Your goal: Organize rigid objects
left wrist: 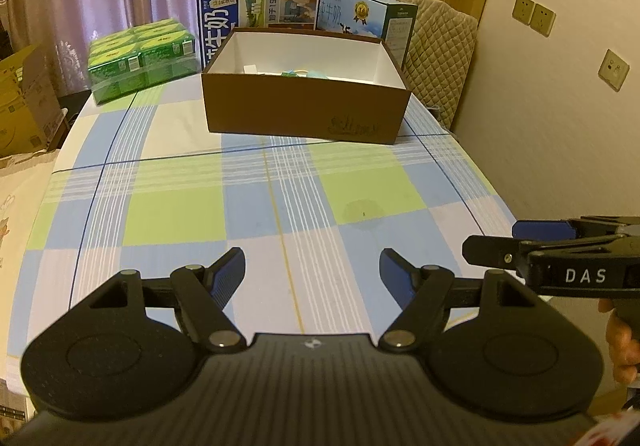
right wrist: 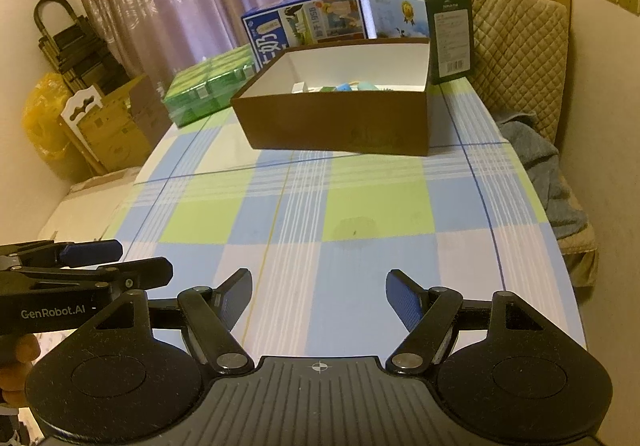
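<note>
A brown open box [left wrist: 304, 110] with a white inside stands at the far end of the checked table [left wrist: 280, 198]; it also shows in the right wrist view [right wrist: 340, 122]. Several small objects [left wrist: 306, 73] lie inside it, mostly hidden by the front wall; they show in the right wrist view too [right wrist: 344, 87]. My left gripper [left wrist: 312, 270] is open and empty above the near part of the table. My right gripper [right wrist: 319, 288] is open and empty beside it. Each gripper shows at the edge of the other's view, the right one [left wrist: 520, 242] and the left one [right wrist: 120, 258].
Two milk cartons [left wrist: 260, 6] [left wrist: 364, 12] stand behind the box. A green shrink-wrapped pack [left wrist: 142, 58] sits at the far left of the table. A quilted chair [right wrist: 516, 46] with grey cloth [right wrist: 548, 182] is on the right. Cardboard boxes [right wrist: 116, 122] stand on the floor, left.
</note>
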Available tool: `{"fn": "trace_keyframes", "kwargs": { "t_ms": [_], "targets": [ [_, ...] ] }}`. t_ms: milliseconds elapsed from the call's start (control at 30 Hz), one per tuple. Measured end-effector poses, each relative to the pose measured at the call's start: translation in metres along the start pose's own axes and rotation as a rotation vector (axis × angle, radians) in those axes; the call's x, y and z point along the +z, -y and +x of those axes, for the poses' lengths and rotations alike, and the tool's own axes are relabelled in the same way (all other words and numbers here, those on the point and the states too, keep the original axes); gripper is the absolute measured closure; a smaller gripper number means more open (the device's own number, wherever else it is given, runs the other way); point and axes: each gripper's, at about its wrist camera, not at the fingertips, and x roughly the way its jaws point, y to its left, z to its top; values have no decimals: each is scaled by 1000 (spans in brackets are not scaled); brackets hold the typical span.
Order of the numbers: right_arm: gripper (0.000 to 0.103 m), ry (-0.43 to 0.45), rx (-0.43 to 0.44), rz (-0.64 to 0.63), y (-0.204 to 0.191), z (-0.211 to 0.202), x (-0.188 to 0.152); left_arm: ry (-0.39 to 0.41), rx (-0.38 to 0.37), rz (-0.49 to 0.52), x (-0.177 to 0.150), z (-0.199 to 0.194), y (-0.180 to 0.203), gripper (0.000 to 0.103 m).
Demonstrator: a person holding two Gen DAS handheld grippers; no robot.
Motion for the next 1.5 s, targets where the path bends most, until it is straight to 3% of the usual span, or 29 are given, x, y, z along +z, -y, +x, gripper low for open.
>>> {"fn": "trace_keyframes", "kwargs": {
  "t_ms": [700, 1500],
  "targets": [
    [32, -22, 15, -30, -18, -1, -17, 2, 26, -33, -21, -19, -6, 32],
    [32, -42, 9, -13, -22, 9, -15, -6, 25, -39, -17, -13, -14, 32]
  ]
}}
